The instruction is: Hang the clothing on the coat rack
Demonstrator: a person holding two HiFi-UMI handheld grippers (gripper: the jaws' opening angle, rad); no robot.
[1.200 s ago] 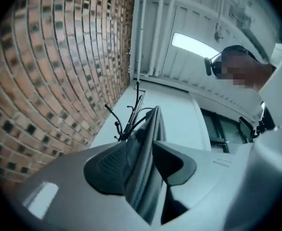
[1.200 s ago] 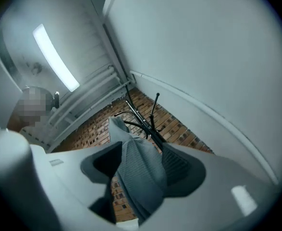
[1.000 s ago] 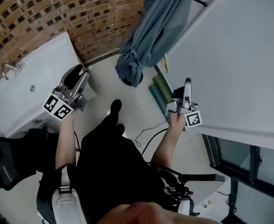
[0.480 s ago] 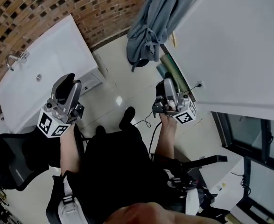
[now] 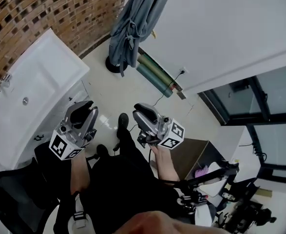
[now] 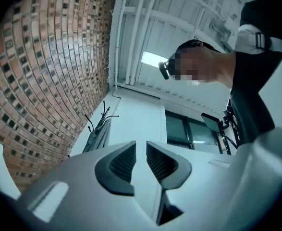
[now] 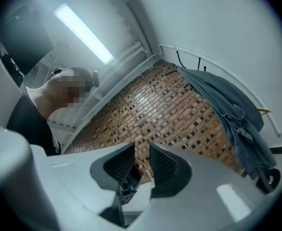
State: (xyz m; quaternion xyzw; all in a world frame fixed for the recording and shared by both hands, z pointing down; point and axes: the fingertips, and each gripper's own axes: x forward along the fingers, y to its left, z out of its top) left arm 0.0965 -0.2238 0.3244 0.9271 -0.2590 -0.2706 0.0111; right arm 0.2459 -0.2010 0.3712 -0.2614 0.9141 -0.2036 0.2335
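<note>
A grey-blue robe (image 5: 135,21) hangs on the coat rack, whose round black base (image 5: 112,65) stands on the floor by the white wall. In the right gripper view the robe (image 7: 232,124) drapes from the rack's hooks down to the base (image 7: 269,177). Both grippers are held near the person's legs, well short of the rack. The left gripper (image 5: 85,109) and the right gripper (image 5: 142,109) hold nothing. The left gripper's (image 6: 141,153) jaws are closing to a narrow gap on empty air. The right gripper's (image 7: 141,155) jaws are closing likewise.
A white sink counter (image 5: 30,91) stands at the left against the brick wall (image 5: 45,9). Green rolled tubes (image 5: 155,74) and a cable lie on the floor by the white wall. A black chair (image 5: 13,199) sits at lower left, dark windows (image 5: 259,96) and cluttered equipment at right.
Both grippers have pulled back from the rack toward the person's body, the right one moving left away from the wall. The head view has swung round. The robe stays hanging.
</note>
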